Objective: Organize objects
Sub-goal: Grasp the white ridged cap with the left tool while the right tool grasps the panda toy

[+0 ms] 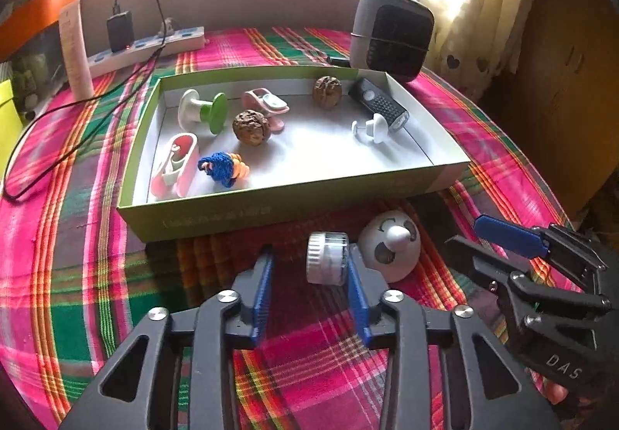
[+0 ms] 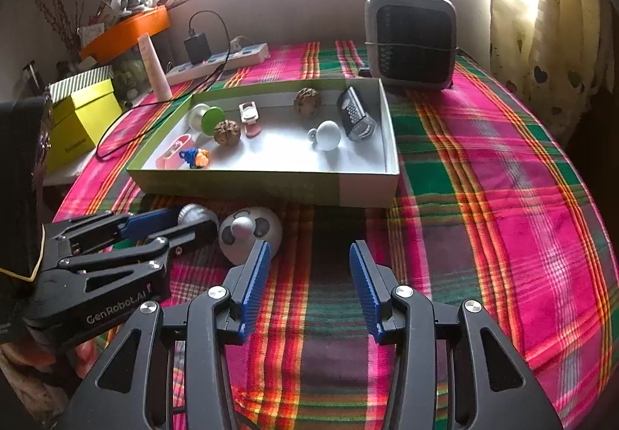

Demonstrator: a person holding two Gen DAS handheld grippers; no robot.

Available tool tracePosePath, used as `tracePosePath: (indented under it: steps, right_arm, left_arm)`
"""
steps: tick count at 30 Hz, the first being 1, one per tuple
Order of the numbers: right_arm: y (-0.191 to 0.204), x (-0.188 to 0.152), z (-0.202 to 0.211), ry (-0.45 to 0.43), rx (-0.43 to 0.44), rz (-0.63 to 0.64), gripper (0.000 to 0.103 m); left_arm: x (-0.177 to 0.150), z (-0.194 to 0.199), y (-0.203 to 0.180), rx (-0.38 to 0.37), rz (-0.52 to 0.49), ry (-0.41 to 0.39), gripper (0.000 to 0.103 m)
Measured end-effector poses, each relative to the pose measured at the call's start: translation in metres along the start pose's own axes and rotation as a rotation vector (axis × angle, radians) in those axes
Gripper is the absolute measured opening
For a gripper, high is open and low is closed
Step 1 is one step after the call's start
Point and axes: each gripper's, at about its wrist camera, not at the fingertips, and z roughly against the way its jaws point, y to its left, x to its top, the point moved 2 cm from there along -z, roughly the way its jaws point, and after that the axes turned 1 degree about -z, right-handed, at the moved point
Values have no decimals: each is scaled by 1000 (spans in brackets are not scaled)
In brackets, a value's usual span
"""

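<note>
Left tongs (image 1: 309,267) around a small white-capped jar (image 1: 327,258) on the desk (image 1: 77,275).
The jar lies just before the green box (image 1: 294,202), beside a white face ball (image 1: 390,250); one pad touches it, the other stands apart. Right tongs (image 2: 309,256) are half-wide and empty.

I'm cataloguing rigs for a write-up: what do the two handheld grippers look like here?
Both are matte black plastic linkage frames with triangular cut-outs and silver round screw heads. Each finger carries a blue ribbed pad. The left gripper bears white "GenRobot.AI" lettering on its side; the right gripper shows white letters "DAS". No cables are visible.
</note>
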Motion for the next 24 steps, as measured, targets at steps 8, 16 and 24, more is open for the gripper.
tracePosePath:
  steps: [8, 16, 24]
  right_arm:
    - [15, 0, -8, 15, 50, 43, 44]
    - [27, 5, -20, 32, 93, 72, 44]
    - [30, 9, -31, 60, 87, 70, 50]
  left_arm:
    - [-1, 0, 9, -6, 27, -9, 18]
    - [-7, 7, 18, 6, 48, -13, 17]
    - [-9, 8, 27, 0, 78, -17, 18]
